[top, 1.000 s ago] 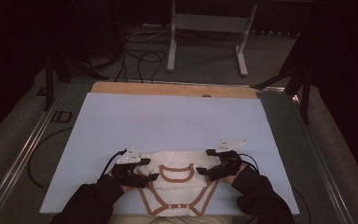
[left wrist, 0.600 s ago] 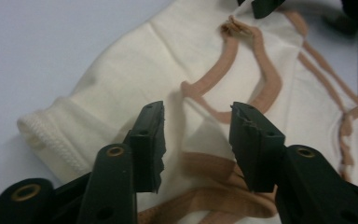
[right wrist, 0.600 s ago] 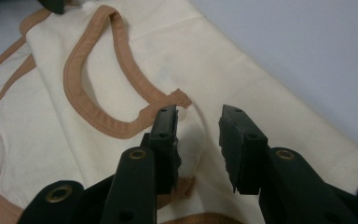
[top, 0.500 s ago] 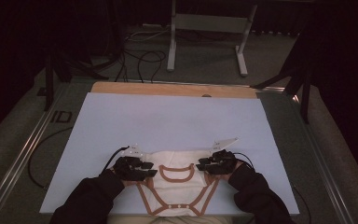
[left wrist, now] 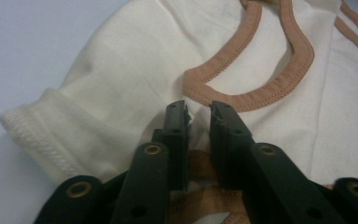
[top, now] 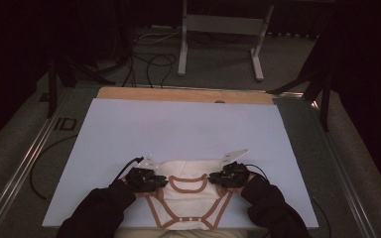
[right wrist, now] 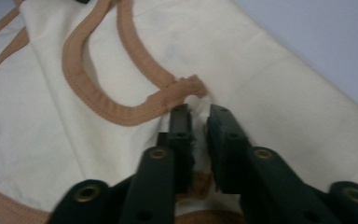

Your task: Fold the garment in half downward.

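Observation:
A cream baby bodysuit (top: 191, 203) with brown trim lies flat at the near edge of the pale board (top: 178, 129), neckline facing away from me. My left gripper (top: 161, 182) sits on its left shoulder and my right gripper (top: 213, 179) on its right shoulder. In the left gripper view the left gripper (left wrist: 199, 109) has just been closing and pinches a fold of cream cloth (left wrist: 135, 60) below the brown neckline (left wrist: 261, 95). The right gripper (right wrist: 199, 112) has also just been closing, and cloth (right wrist: 261, 93) bunches between its jaws beside the neckline's end (right wrist: 186, 88).
A wooden strip (top: 183, 94) runs along the board's far edge. Beyond it on the floor are a metal stand (top: 218, 29) and loose cables (top: 154, 59). A metal rail (top: 25, 163) borders the table's left side. The sleeve cuff (left wrist: 32, 130) lies left of the left gripper.
Both grippers have drawn their jaws together on the bodysuit's shoulders. The hands have hardly shifted, and the garment lies where it was.

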